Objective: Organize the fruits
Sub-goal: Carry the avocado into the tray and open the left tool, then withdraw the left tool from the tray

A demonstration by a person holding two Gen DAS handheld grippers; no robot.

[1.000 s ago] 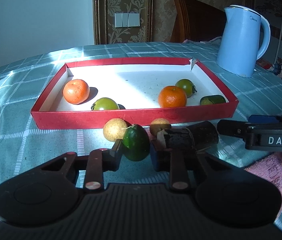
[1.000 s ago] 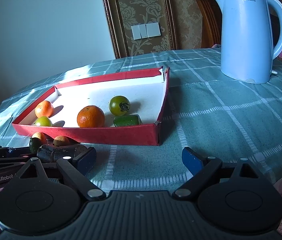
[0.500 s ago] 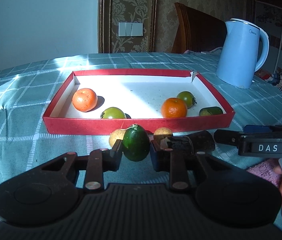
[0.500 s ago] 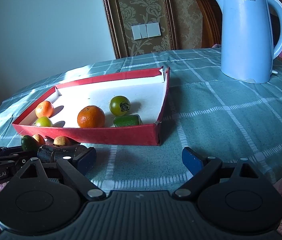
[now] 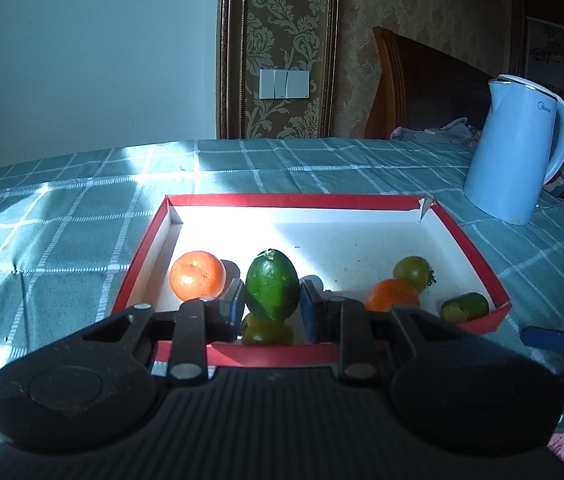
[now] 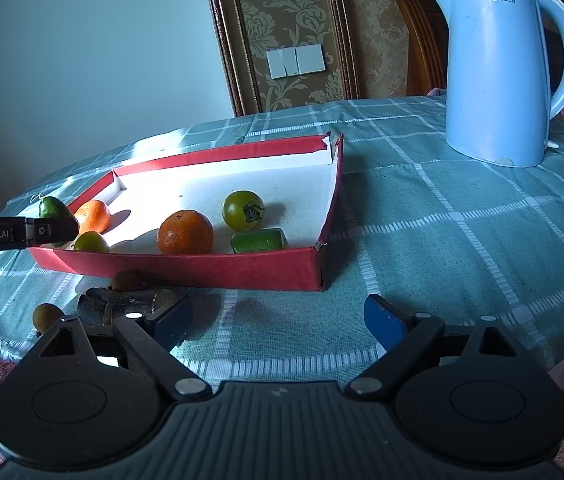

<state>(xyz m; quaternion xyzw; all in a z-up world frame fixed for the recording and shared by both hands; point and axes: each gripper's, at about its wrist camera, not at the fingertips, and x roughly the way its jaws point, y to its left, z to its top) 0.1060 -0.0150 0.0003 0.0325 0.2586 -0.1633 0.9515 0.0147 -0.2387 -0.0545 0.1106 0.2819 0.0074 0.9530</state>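
Both grippers: left gripper clamps green fruit; right gripper wide, empty.

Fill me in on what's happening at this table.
A person is sorting fruit into a red tray. The left hand-held gripper is shut on a dark green fruit, held above the tray's near-left corner. The right hand-held gripper waits open over the tablecloth. Two small brown fruits lie outside the tray.
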